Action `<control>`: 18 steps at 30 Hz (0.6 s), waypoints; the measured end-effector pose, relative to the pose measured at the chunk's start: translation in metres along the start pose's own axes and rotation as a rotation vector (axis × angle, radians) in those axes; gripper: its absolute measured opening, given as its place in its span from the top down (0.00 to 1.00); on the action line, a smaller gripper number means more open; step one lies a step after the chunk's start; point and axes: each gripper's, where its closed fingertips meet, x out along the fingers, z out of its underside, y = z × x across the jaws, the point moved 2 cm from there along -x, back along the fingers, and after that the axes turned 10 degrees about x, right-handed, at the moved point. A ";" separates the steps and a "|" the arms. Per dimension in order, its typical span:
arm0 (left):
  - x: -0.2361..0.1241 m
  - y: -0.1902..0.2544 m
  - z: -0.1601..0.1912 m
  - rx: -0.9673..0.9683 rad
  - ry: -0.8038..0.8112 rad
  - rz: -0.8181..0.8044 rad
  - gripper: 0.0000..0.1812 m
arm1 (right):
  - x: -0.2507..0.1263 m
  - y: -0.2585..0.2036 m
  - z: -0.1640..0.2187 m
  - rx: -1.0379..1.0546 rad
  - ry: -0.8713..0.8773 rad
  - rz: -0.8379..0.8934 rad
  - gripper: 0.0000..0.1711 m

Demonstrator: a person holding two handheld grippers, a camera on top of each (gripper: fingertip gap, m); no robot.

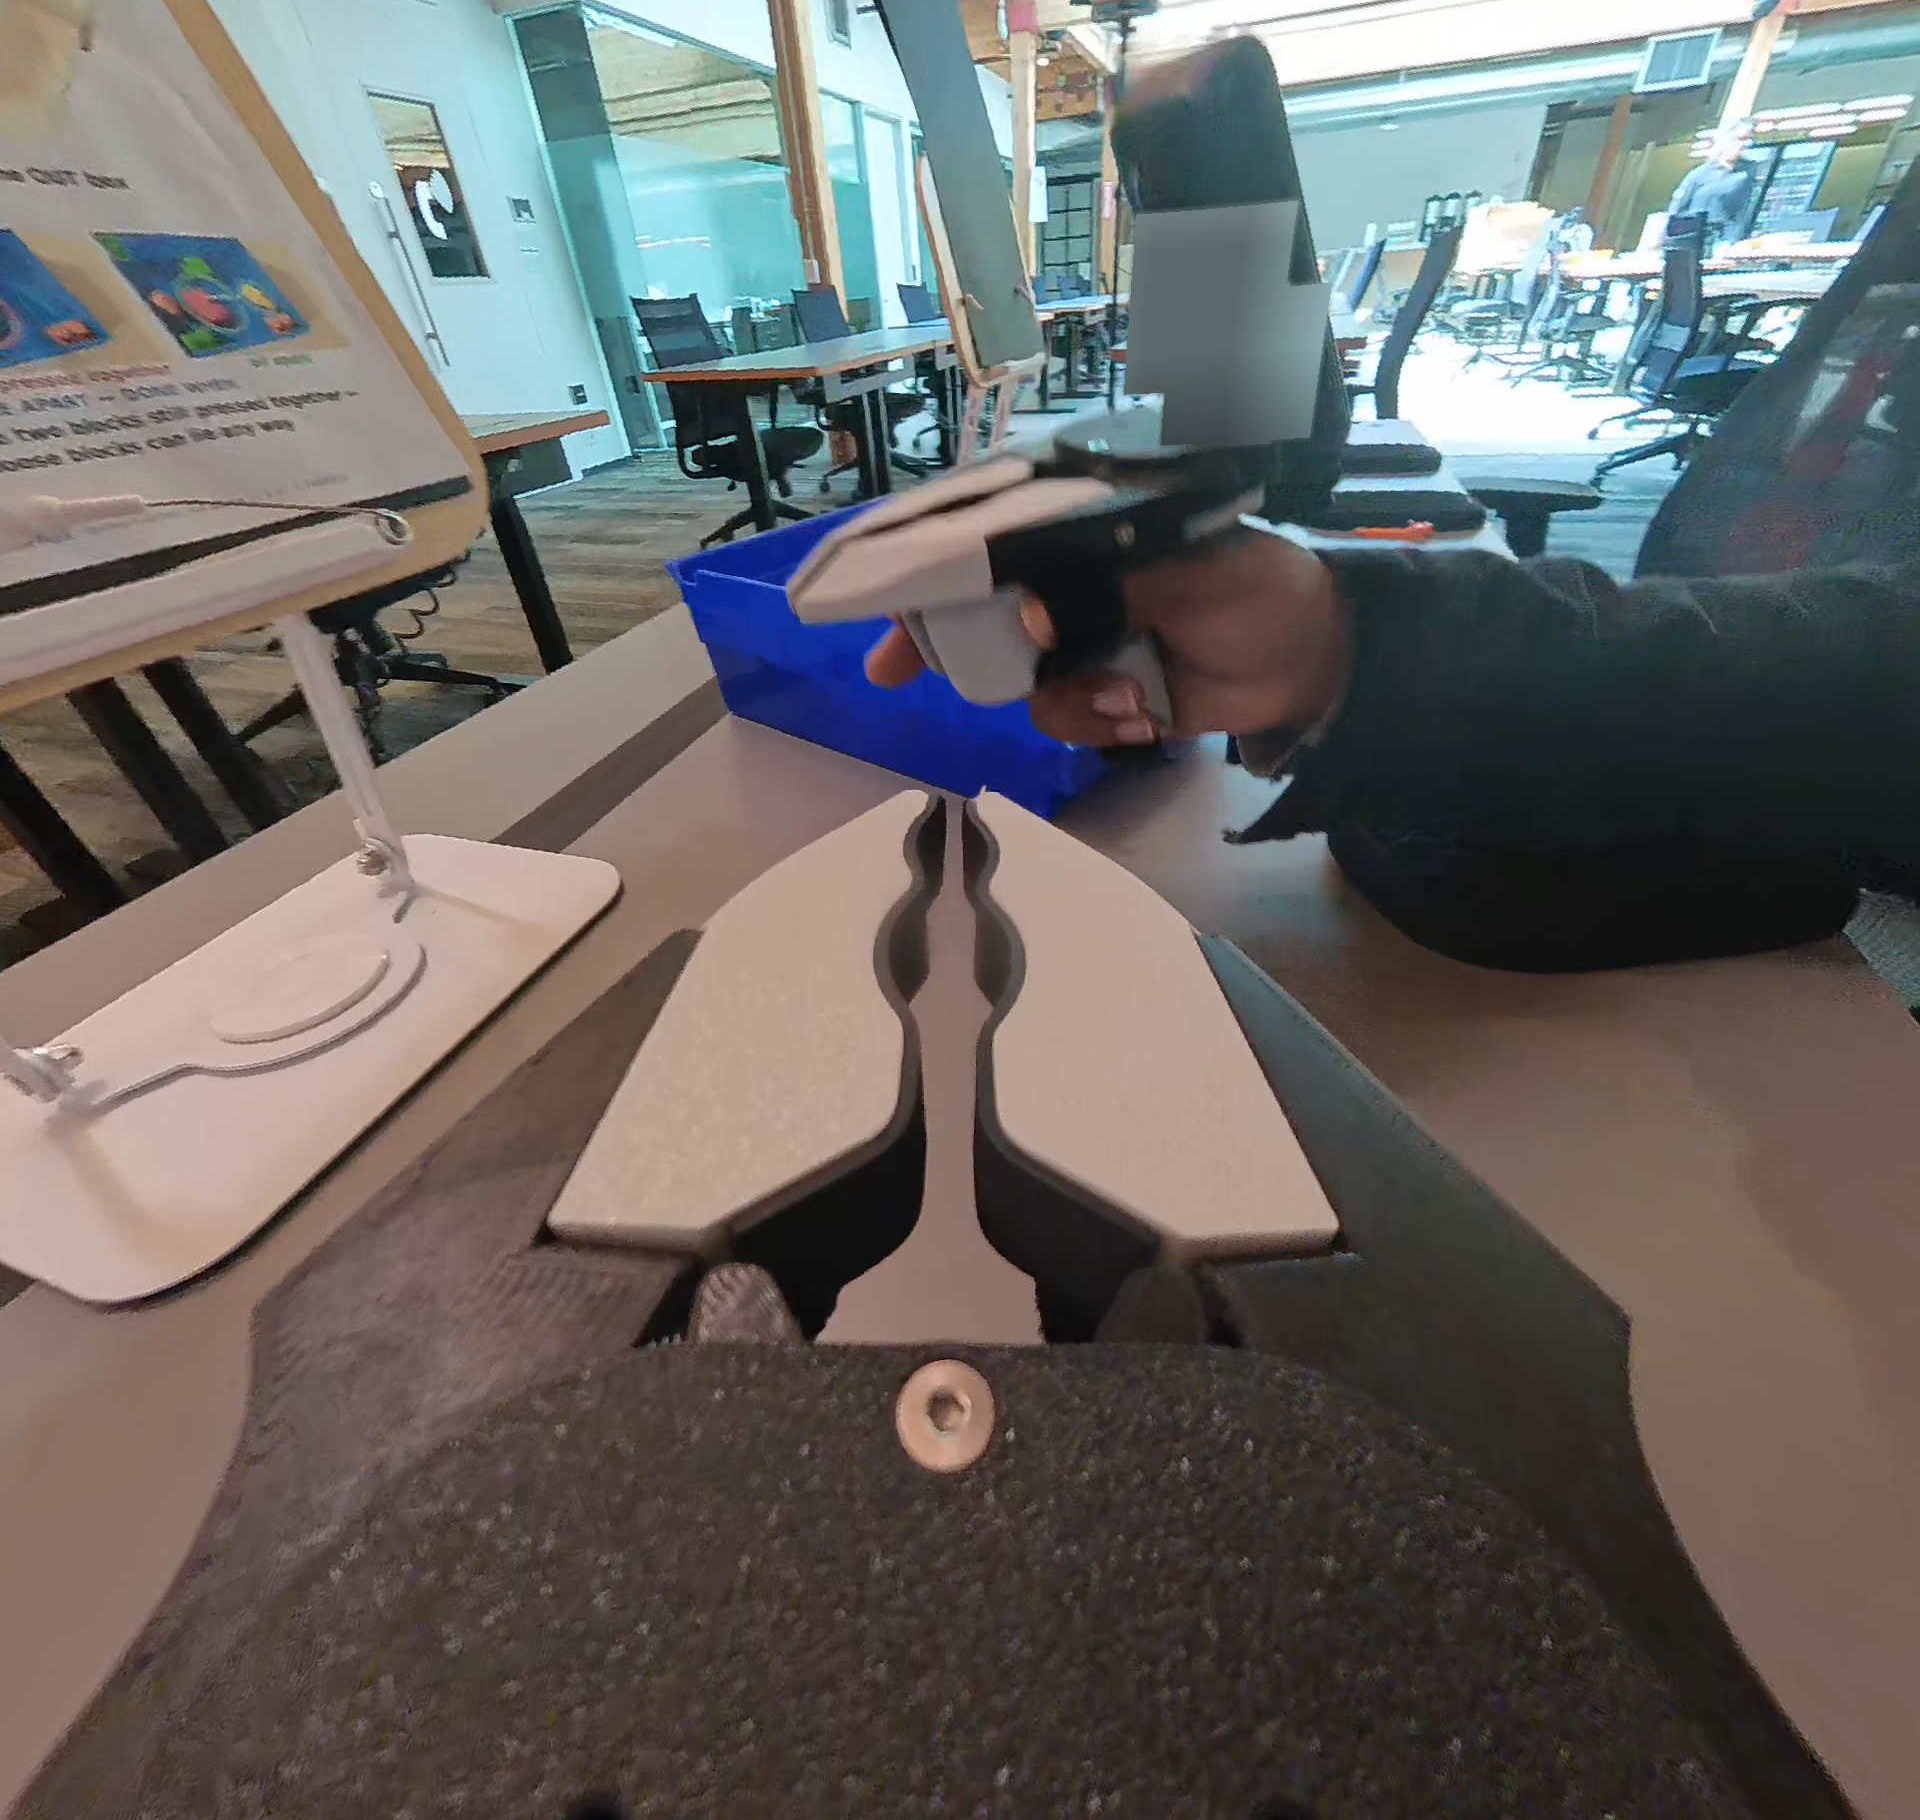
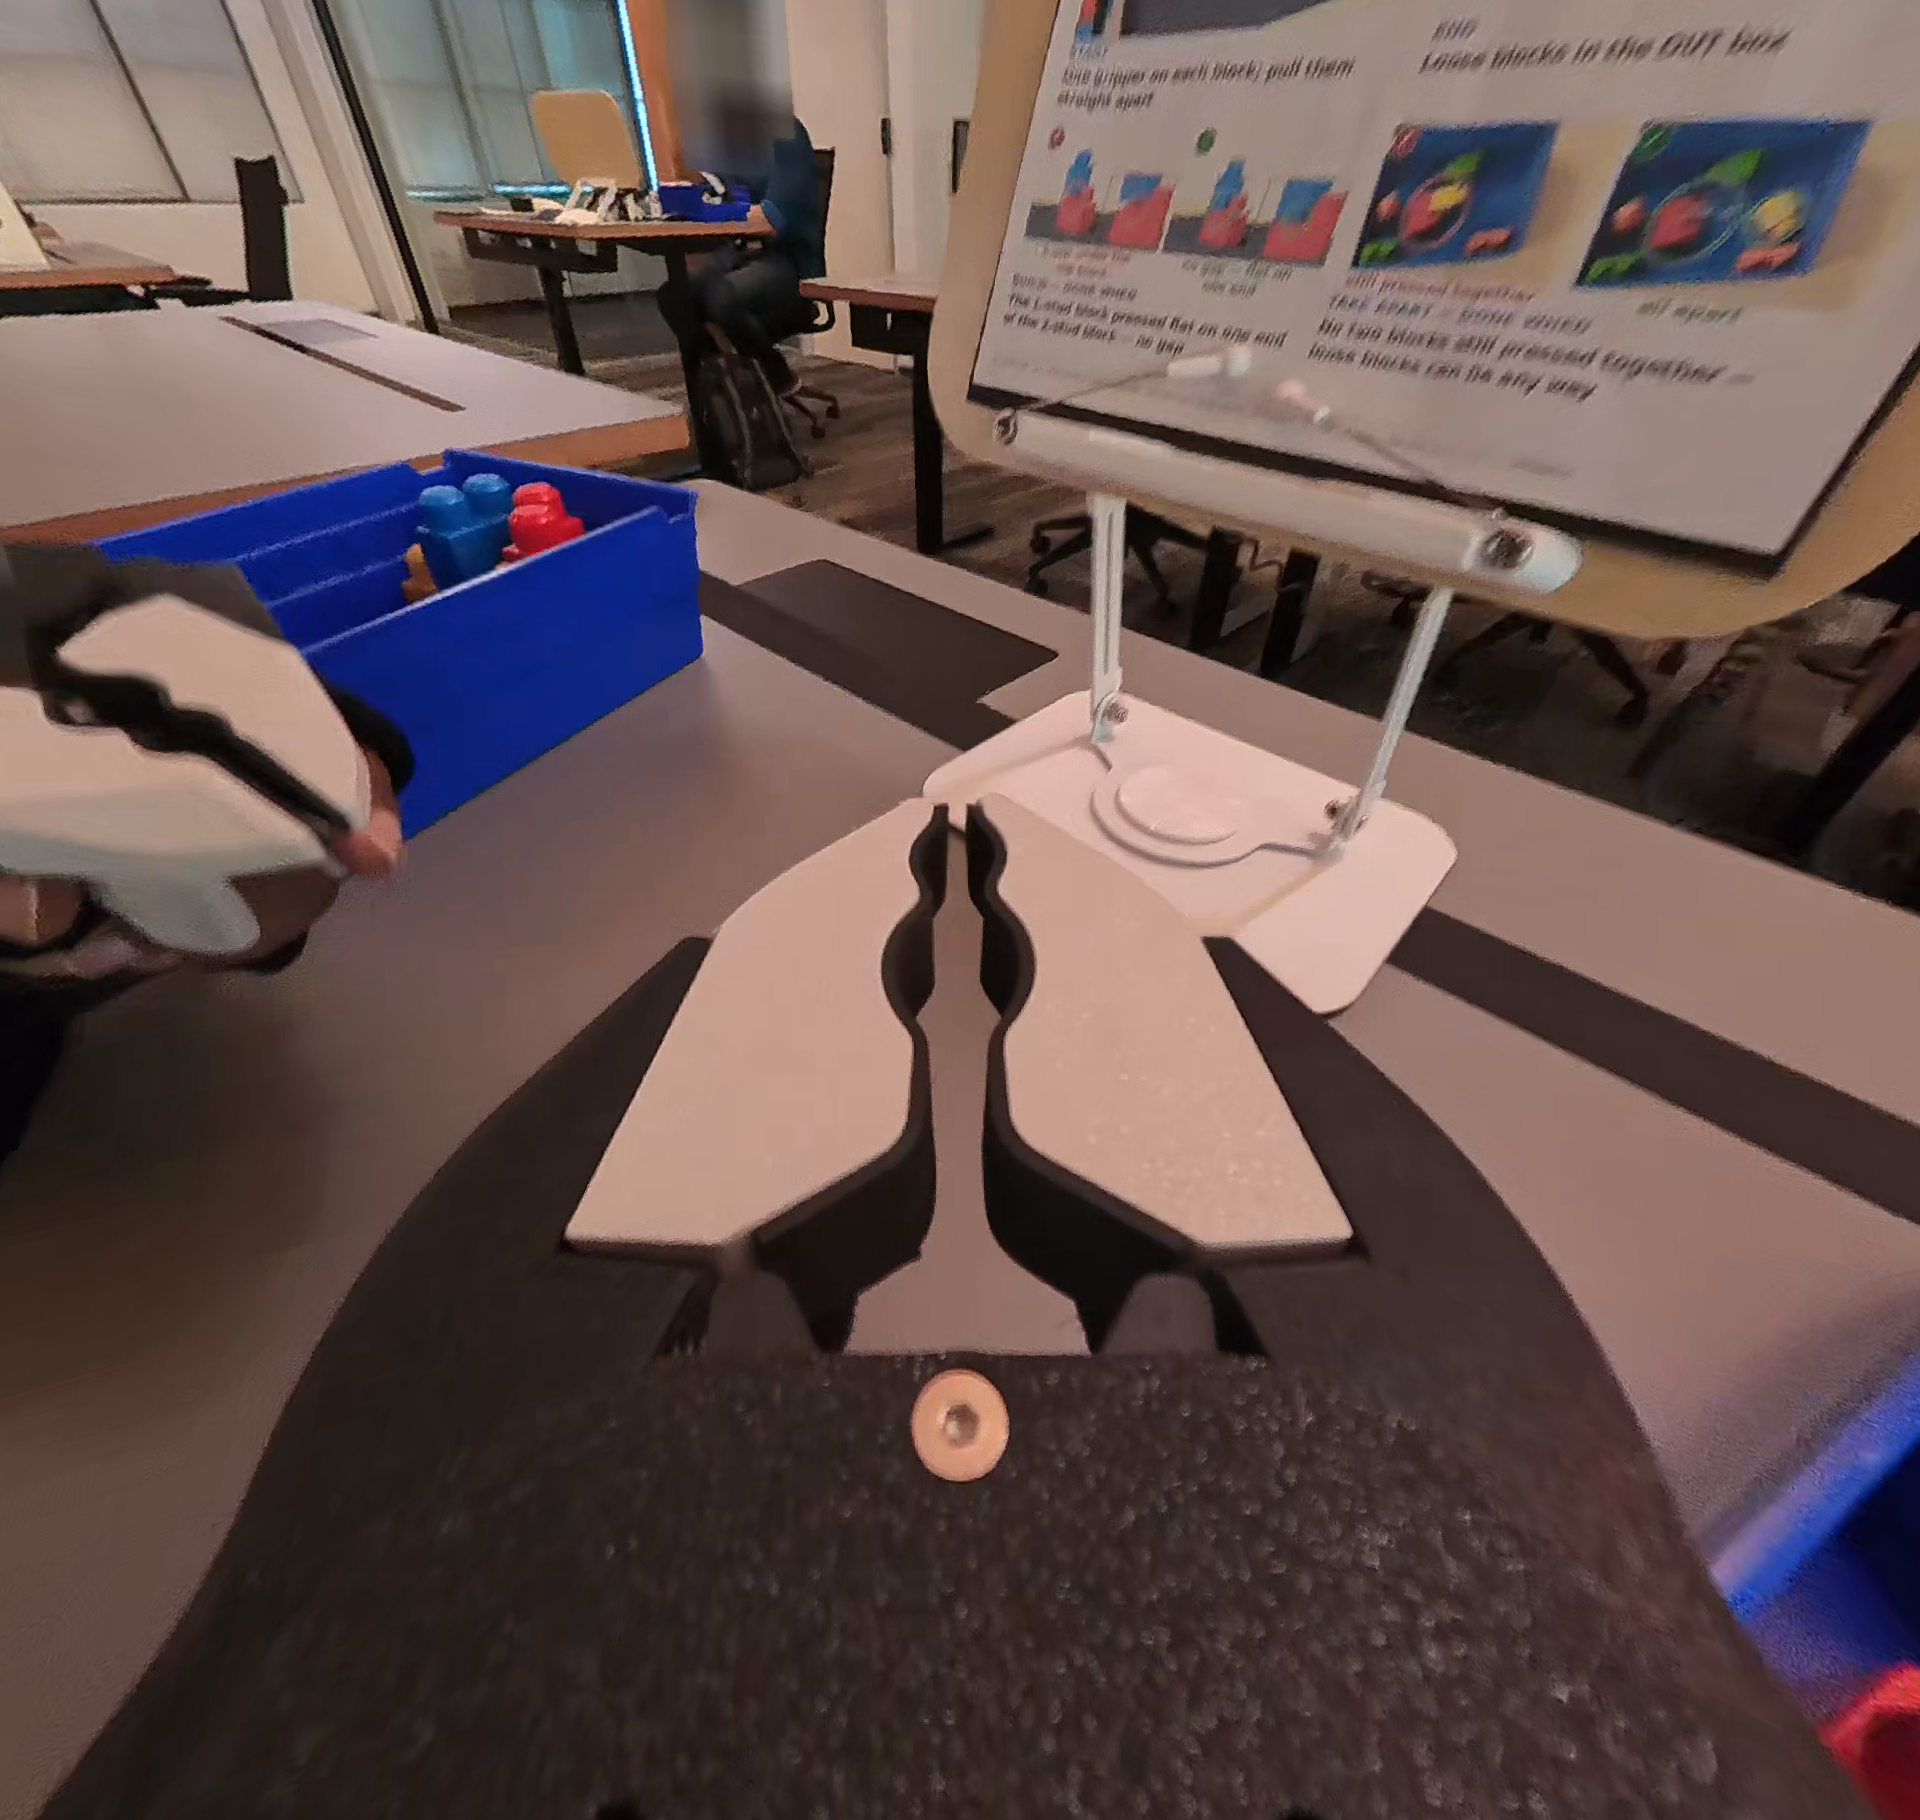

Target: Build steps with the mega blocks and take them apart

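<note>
A blue bin (image 2: 520, 669) stands on the grey table (image 2: 623, 897) and holds a blue block (image 2: 462, 529), a red block (image 2: 540, 518) and a tan piece (image 2: 419, 577). In the left wrist view the bin (image 1: 852, 700) lies just past my left gripper (image 1: 957, 809), which is shut and empty, low over the table. My right gripper (image 2: 957, 816) is shut and empty too, and points at the stand base. In the left wrist view it (image 1: 816, 594) hovers over the bin. The left gripper also shows in the right wrist view (image 2: 338, 820), in front of the bin.
A picture sheet on a board (image 2: 1455, 212) sits on a white stand (image 2: 1299, 877) on the table; the stand also shows in the left wrist view (image 1: 260, 1043). A blue edge with something red (image 2: 1870, 1749) shows at the lower right. Desks, chairs and a seated person are behind. The left gripper's tips are roughly 12 cm from the right gripper's.
</note>
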 end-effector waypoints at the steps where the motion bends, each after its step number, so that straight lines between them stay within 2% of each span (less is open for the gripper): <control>1: -0.002 -0.003 -0.003 0.002 -0.001 -0.018 0.99 | 0.002 0.000 0.006 0.009 -0.022 -0.005 0.98; 6: -0.027 -0.033 -0.034 0.074 -0.037 -0.166 0.98 | -0.002 0.009 0.007 0.019 -0.026 0.004 0.99; 12: -0.108 -0.106 -0.058 0.098 -0.177 -0.421 0.94 | -0.008 0.016 0.004 0.033 -0.016 0.014 0.99; 15: -0.160 -0.154 -0.045 0.086 -0.357 -0.538 0.91 | -0.008 0.014 0.001 0.025 -0.015 0.005 0.99; 18: -0.213 -0.200 -0.013 0.030 -0.578 -0.646 0.87 | -0.008 0.011 0.002 0.012 -0.024 -0.004 0.99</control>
